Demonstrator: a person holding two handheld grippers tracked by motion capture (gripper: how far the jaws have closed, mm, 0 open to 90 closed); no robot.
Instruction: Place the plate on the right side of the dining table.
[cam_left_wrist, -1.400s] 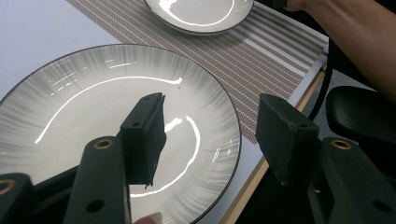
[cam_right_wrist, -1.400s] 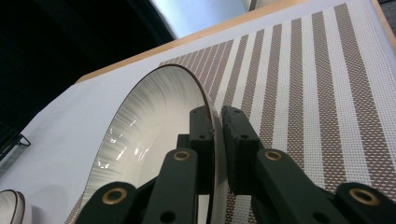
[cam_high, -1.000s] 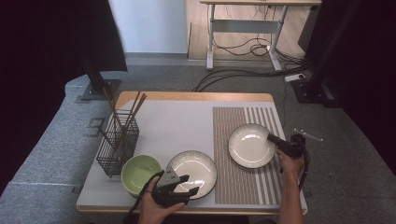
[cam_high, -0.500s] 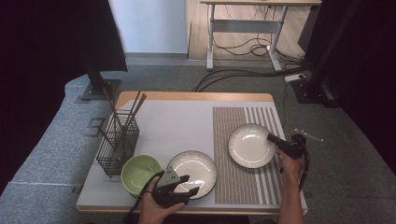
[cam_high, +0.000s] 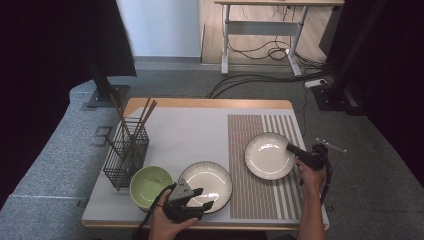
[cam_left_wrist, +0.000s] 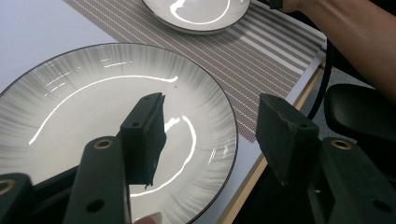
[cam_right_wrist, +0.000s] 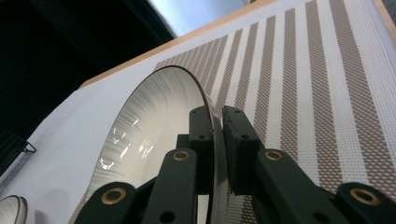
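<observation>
Two grey-rimmed white plates lie on the table. The near plate (cam_high: 206, 179) (cam_left_wrist: 93, 112) sits at the front middle; my left gripper (cam_high: 202, 198) (cam_left_wrist: 210, 126) hovers open at its front rim, one jaw over the plate and one past its edge, not touching. The far plate (cam_high: 267, 156) (cam_right_wrist: 149, 116) (cam_left_wrist: 196, 11) rests on the striped mat (cam_high: 260, 200) (cam_right_wrist: 303, 93). My right gripper (cam_high: 290, 148) (cam_right_wrist: 217, 116) is shut on that plate's right rim, one jaw inside the rim and one outside.
A green bowl (cam_high: 150, 184) stands left of the near plate. Behind it a black wire basket (cam_high: 125, 155) holds several chopsticks. The person's right forearm (cam_left_wrist: 355, 42) reaches along the table's right edge. The white mat (cam_high: 190, 135) is bare in the middle.
</observation>
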